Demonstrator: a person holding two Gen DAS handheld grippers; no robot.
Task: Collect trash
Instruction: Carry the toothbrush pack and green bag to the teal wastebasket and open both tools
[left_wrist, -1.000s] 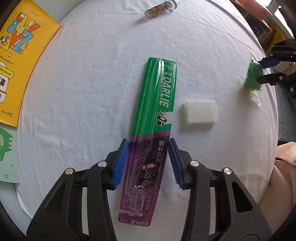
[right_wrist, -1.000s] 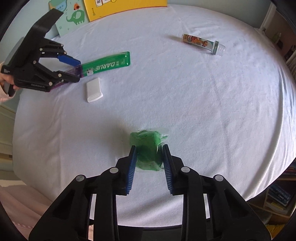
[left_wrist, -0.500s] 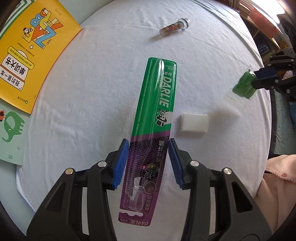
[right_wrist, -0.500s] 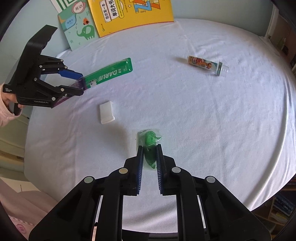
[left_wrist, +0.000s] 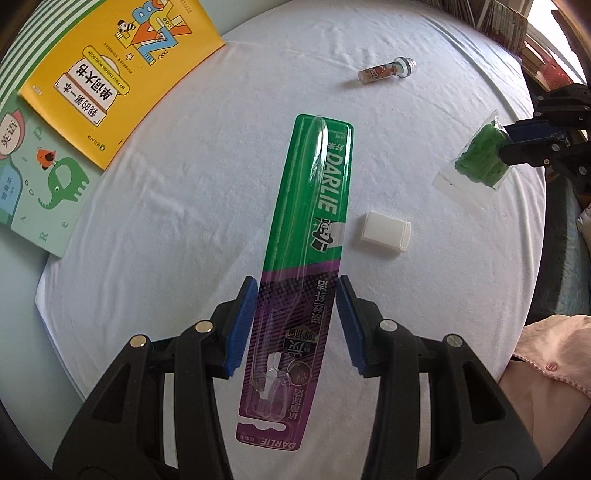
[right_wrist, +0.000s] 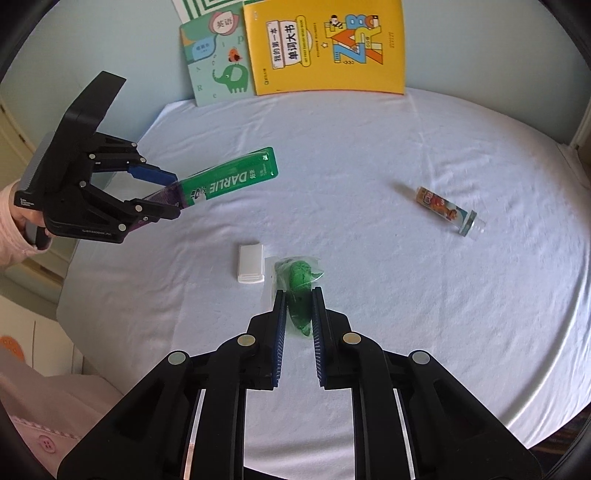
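My left gripper (left_wrist: 293, 314) is shut on the purple end of a long green and purple DARLIE toothbrush pack (left_wrist: 312, 206) and holds it above the white-clothed table (left_wrist: 192, 206). In the right wrist view the left gripper (right_wrist: 173, 197) holds the pack (right_wrist: 229, 181) clear of the cloth. My right gripper (right_wrist: 298, 314) is shut on a clear plastic bag with green stuff inside (right_wrist: 299, 284), lifted off the table. The bag (left_wrist: 480, 155) also shows in the left wrist view, at the right.
A small white plastic box (right_wrist: 251, 264) lies on the cloth near the middle. A small printed tube with a clear cap (right_wrist: 447, 214) lies to the right. A yellow book (right_wrist: 325, 44) and a green elephant book (right_wrist: 218, 62) stand at the table's far edge.
Both grippers have risen from the table. The right gripper closed on the green bag and lifted it. The left gripper lifted the toothbrush pack higher.
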